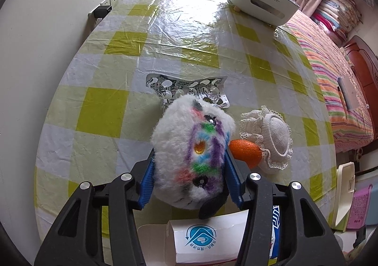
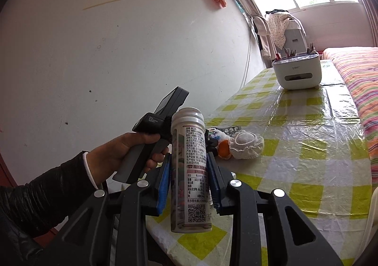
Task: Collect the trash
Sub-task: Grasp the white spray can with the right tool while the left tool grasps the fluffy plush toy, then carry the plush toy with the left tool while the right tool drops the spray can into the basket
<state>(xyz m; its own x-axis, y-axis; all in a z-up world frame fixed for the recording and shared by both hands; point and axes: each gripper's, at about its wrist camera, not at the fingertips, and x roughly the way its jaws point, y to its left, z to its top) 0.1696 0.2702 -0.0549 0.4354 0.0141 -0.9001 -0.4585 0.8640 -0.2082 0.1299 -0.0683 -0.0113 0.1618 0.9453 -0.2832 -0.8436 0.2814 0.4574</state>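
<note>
At lower centre, a fluffy white toy [image 1: 191,157] is pinched by the left hand-held gripper [image 1: 189,171]; a bottle [image 2: 189,171] is clamped by the right hand-held gripper [image 2: 189,181]. The soft plush could be squeezed out and dropped onto the surface [image 1: 189,30].

I count one fluffy white toy [image 1: 192,159] at my left view's centre, one lace-trimmed doll [image 1: 269,141] at its three o'clock, two blister packs [image 1: 189,91] at twelve — and one bottle [image 2: 189,166], one white organiser box [image 2: 297,72] on my right view.
</note>
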